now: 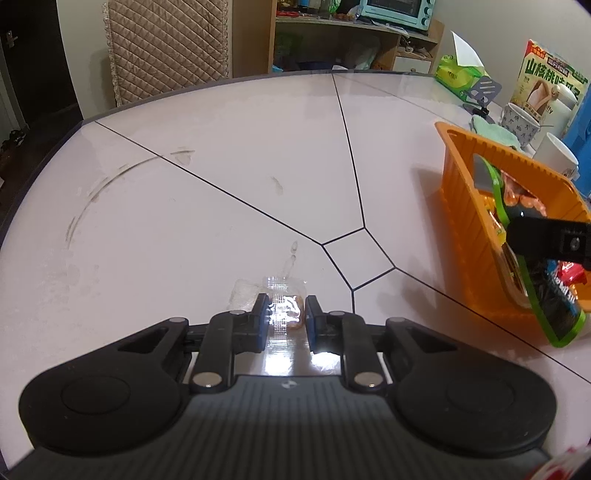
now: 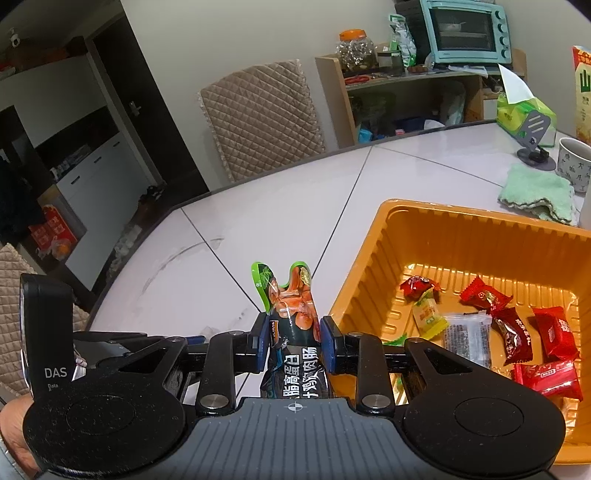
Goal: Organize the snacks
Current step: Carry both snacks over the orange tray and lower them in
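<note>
My left gripper (image 1: 286, 319) is shut on a clear-wrapped snack (image 1: 282, 308) with a brownish piece inside, low over the white table (image 1: 221, 192). My right gripper (image 2: 293, 338) is shut on a dark sausage packet with a green edge (image 2: 291, 317), held upright just left of the orange tray (image 2: 461, 236). In the left wrist view that packet (image 1: 554, 306) hangs over the orange tray (image 1: 469, 147), with the right gripper's finger (image 1: 546, 236) beside it. The tray holds several red wrapped candies (image 2: 554, 332), a yellow one (image 2: 428, 314) and a clear packet (image 2: 467, 339).
A green cloth (image 2: 535, 192), patterned mug (image 2: 574, 166), phone stand (image 2: 535, 136), tissue pack (image 2: 517, 110) and a cereal box (image 1: 546, 85) stand at the table's far right. A quilted chair (image 2: 262, 114) sits behind the table. A shelf with a teal oven (image 2: 465, 31) stands beyond.
</note>
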The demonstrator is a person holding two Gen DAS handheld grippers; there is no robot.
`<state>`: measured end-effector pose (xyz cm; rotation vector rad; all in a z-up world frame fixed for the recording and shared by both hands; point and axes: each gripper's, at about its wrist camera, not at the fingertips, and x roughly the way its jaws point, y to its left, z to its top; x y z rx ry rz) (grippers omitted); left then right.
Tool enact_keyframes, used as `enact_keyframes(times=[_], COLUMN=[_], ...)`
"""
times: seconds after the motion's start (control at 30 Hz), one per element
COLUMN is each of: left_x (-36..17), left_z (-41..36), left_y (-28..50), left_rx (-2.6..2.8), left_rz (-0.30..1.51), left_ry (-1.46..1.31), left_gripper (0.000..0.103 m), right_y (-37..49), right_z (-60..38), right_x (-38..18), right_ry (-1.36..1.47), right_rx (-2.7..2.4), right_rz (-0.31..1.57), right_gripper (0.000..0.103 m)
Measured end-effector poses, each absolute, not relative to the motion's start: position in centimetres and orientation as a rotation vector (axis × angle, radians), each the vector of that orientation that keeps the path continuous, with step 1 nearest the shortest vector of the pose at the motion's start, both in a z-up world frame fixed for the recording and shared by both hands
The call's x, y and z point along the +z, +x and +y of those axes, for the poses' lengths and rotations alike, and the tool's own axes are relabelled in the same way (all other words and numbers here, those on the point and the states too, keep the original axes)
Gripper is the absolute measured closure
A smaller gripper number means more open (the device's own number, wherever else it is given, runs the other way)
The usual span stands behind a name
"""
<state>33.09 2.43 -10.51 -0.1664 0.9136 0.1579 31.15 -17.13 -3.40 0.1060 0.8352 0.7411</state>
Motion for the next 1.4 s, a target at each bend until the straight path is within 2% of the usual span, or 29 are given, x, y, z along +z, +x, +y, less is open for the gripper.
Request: enact_keyframes(times=[0.63,1.4], left_x=[-5.3,-1.5], left_z=[0.6,-11.9], left_y=[29.4,32.1], left_rx=[0.137,-0.085], left_rz=[0.837,0.769], left_ry=[-0.175,-0.098], left_gripper=[0.085,0.085], right_y=[28.9,28.2], right_z=[-19.3,-32.8], right_x=[-1.9,-0.6], right_ry=[0.126,0.217], right_rx=[0.775,0.564], right_rz=[0.806,0.774], right_gripper=[0.074,0.074])
